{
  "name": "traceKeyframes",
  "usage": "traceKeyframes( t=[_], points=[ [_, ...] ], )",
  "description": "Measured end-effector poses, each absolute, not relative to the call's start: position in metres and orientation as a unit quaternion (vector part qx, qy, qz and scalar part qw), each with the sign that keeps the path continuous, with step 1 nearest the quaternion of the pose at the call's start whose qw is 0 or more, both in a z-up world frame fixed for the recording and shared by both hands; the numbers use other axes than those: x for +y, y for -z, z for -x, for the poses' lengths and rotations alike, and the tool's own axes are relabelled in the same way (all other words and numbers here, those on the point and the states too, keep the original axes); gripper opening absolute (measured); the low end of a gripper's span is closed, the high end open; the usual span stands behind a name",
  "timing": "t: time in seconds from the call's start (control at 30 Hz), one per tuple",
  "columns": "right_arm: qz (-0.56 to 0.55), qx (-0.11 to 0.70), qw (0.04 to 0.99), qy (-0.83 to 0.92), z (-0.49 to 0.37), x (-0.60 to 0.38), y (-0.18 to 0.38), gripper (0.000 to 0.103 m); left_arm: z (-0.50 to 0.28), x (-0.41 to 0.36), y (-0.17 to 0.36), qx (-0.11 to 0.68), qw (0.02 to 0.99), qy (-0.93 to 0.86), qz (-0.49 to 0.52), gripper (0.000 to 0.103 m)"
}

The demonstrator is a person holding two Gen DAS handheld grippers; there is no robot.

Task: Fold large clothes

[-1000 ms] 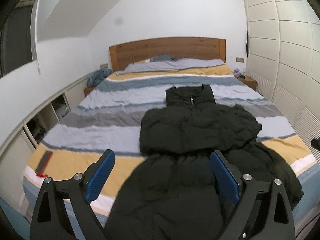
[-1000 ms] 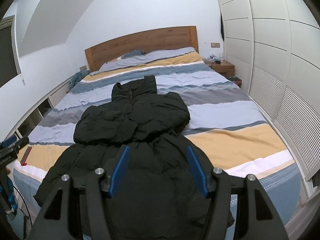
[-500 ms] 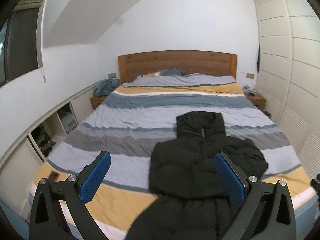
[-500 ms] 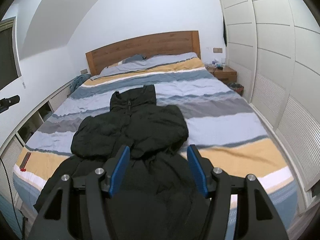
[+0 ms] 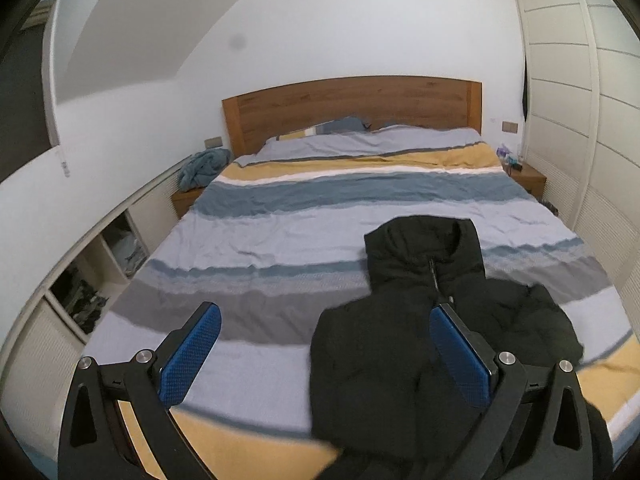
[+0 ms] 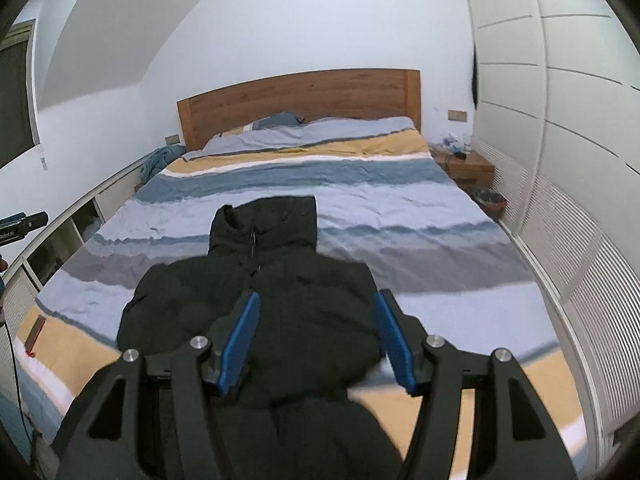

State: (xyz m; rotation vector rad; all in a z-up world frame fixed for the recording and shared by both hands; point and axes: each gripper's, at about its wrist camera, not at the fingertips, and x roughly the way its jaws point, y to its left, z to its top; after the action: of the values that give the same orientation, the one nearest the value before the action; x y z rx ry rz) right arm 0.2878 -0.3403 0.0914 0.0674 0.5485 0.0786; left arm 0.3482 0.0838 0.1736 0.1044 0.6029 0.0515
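A black hooded puffer jacket (image 5: 400, 344) lies on the striped bed, its hood toward the headboard and its sleeves folded across the chest. In the left wrist view it sits low and to the right. My left gripper (image 5: 324, 312) hangs above its left edge, open, with nothing between the blue pads (image 5: 192, 354). In the right wrist view the jacket (image 6: 280, 256) fills the middle. My right gripper (image 6: 317, 296) is over its chest, open and empty. The jacket's lower hem is hidden under the gripper frames.
The bed (image 5: 280, 248) has a wooden headboard (image 5: 352, 108). White wardrobe doors (image 6: 560, 160) line the right side, with a nightstand (image 6: 466, 166) and a bin (image 6: 490, 200) by them. Low open shelves (image 5: 100, 272) run along the left. A small dark flat object (image 6: 36, 332) lies on the bed's near left corner.
Both grippers have moved forward over the bed toward the headboard and a little up. In the left view the jacket has slid to the right. The jacket itself lies unchanged.
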Motion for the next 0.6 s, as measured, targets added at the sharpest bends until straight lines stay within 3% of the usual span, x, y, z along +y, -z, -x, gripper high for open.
traceKeyframes(
  t=[0.17,0.37,0.6],
  points=[
    [-0.031,0.25,0.966,-0.064,-0.381,-0.33,-0.067,0.058,-0.439,0.079,-0.124,0.284,0.958,0.005,-0.031,0.102],
    [-0.04,0.268,0.96,-0.077,-0.458,-0.32,-0.029,0.058,-0.511,0.088,-0.057,0.339,0.941,0.003,-0.004,0.102],
    [-0.03,0.336,0.938,-0.079,-0.513,-0.321,-0.024,0.058,-0.56,0.099,-0.051,0.399,0.917,-0.003,0.014,0.102]
  ],
)
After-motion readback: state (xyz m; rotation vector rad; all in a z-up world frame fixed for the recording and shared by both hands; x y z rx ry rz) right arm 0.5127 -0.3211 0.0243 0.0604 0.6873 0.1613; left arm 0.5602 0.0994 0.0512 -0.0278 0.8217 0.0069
